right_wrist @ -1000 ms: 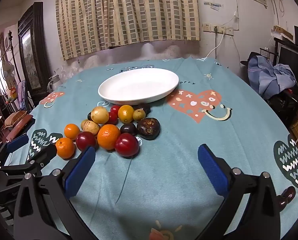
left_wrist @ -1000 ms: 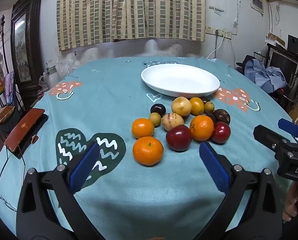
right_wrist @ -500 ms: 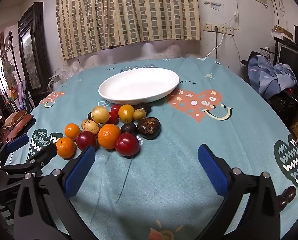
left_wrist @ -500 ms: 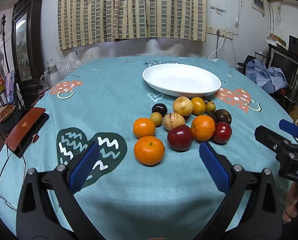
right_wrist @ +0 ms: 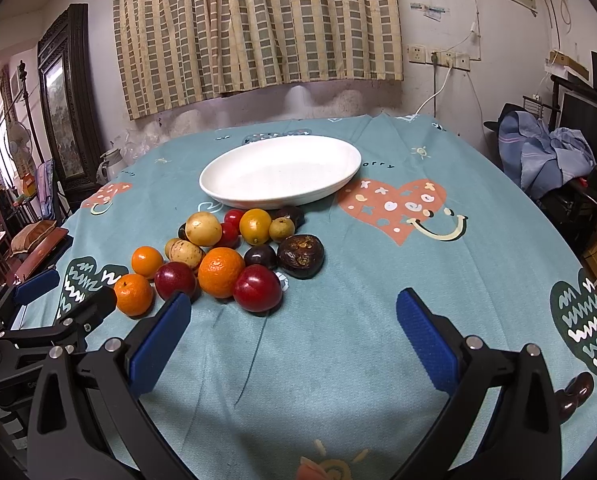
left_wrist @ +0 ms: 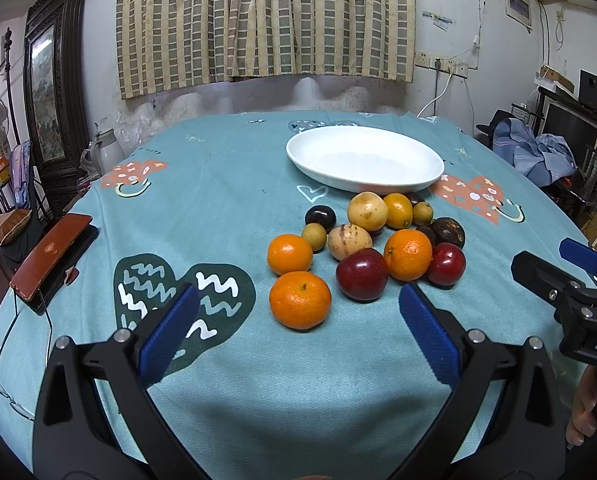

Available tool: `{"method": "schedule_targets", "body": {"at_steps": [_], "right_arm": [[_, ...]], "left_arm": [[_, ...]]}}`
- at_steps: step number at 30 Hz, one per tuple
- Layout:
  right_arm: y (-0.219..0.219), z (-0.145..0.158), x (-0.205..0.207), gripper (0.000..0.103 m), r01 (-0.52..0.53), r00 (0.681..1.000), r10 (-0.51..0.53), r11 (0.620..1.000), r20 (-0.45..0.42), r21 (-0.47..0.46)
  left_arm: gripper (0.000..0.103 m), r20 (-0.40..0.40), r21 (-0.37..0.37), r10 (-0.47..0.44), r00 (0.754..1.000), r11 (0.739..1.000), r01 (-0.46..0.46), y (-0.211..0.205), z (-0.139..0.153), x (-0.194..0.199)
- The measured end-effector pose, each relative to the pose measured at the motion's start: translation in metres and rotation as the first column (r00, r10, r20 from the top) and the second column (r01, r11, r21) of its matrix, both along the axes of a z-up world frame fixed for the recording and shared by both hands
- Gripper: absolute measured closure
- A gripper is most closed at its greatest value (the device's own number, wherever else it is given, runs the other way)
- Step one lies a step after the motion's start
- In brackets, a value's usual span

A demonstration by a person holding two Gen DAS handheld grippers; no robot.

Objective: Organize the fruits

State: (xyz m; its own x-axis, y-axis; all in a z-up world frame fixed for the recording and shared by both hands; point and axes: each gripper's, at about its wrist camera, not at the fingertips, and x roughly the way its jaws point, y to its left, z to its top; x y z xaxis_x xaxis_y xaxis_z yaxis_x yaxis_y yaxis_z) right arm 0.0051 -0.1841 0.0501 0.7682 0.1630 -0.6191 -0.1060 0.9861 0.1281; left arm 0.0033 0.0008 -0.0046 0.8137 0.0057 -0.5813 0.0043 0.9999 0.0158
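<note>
A pile of fruit lies on the teal tablecloth in front of a white oval plate (left_wrist: 364,162) (right_wrist: 280,172), which holds nothing. Nearest in the left wrist view is an orange (left_wrist: 299,300), with a dark red plum (left_wrist: 361,274) to its right. My left gripper (left_wrist: 296,326) stands open just short of that orange, nothing between its blue pads. In the right wrist view a red plum (right_wrist: 257,289) and a wrinkled dark fruit (right_wrist: 301,256) form the pile's near right side. My right gripper (right_wrist: 292,338) is open and empty, right of the pile.
A brown leather case (left_wrist: 50,254) and a pair of glasses (left_wrist: 2,364) lie at the table's left edge. Two dark fruits (right_wrist: 574,394) sit alone at the right edge. A kettle (left_wrist: 106,152) stands beyond the far left side. Clothes are heaped on furniture (right_wrist: 546,156) right.
Both views have crept very slightly; the fruit and plate sit a touch further right in the left wrist view. Neither gripper has opened, shut or touched anything.
</note>
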Motion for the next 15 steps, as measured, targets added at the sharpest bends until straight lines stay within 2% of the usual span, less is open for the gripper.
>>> {"method": "schedule_targets", "body": {"at_steps": [15], "right_arm": [[0.0026, -0.0003, -0.0019, 0.001, -0.001, 1.0, 0.001, 1.0, 0.0, 0.001]], "left_arm": [[0.002, -0.002, 0.0, 0.0, 1.0, 1.0, 0.0, -0.0002, -0.0014, 0.0002]]}}
